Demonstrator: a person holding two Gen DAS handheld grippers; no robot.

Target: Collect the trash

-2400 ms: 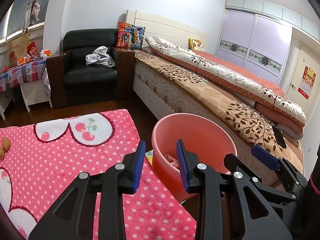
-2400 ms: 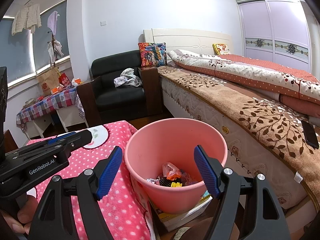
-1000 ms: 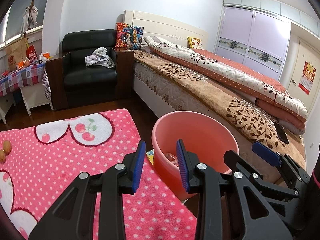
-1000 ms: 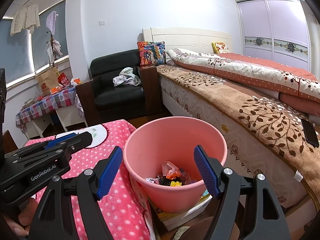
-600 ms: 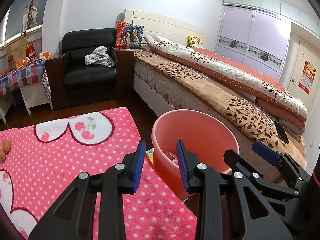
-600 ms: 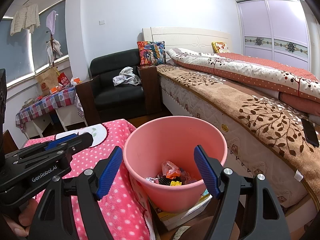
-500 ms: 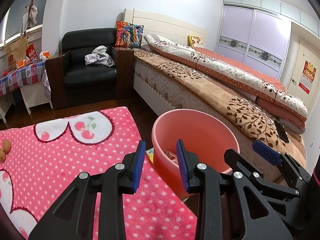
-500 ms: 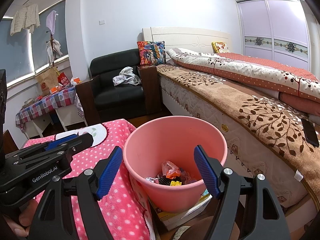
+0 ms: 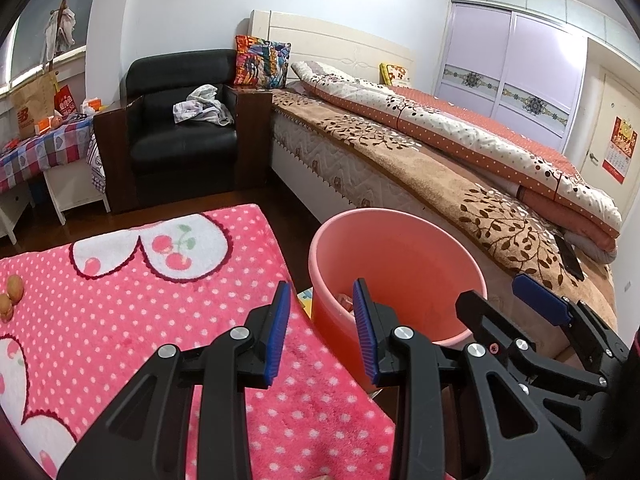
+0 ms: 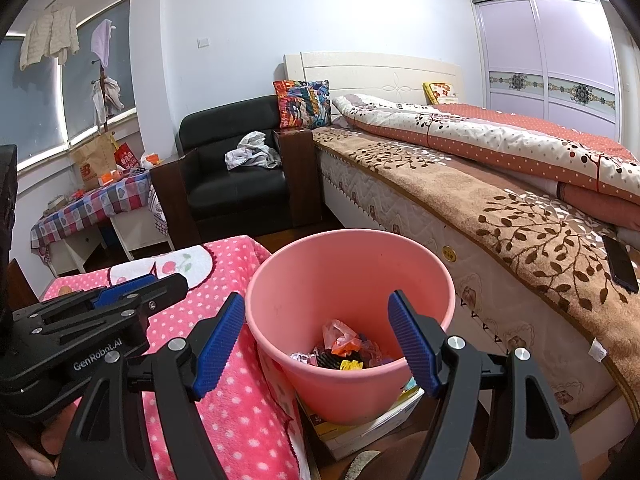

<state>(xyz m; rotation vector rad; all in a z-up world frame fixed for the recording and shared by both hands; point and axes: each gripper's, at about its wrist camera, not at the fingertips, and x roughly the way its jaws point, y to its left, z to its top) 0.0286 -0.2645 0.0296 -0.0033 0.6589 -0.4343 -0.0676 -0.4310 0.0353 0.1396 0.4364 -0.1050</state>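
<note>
A pink plastic bin (image 9: 400, 248) (image 10: 348, 264) stands beside the bed, and crumpled wrappers and other trash (image 10: 344, 348) lie at its bottom. My left gripper (image 9: 320, 284) hovers over the edge of the pink dotted blanket (image 9: 120, 300), just left of the bin, open with nothing between its blue pads. My right gripper (image 10: 316, 296) is held in front of the bin, open wide and empty, with the bin's mouth showing between its fingers. Each gripper also appears in the other's view: the right gripper (image 9: 536, 300) and the left gripper (image 10: 120, 288).
The bin rests on a flat box (image 10: 372, 420). Two small brown round things (image 9: 12, 292) lie on the blanket at far left. A bed (image 9: 440, 160) with a phone (image 10: 620, 258) runs along the right. A black armchair (image 9: 184, 136) and a checked table (image 9: 36, 148) stand behind.
</note>
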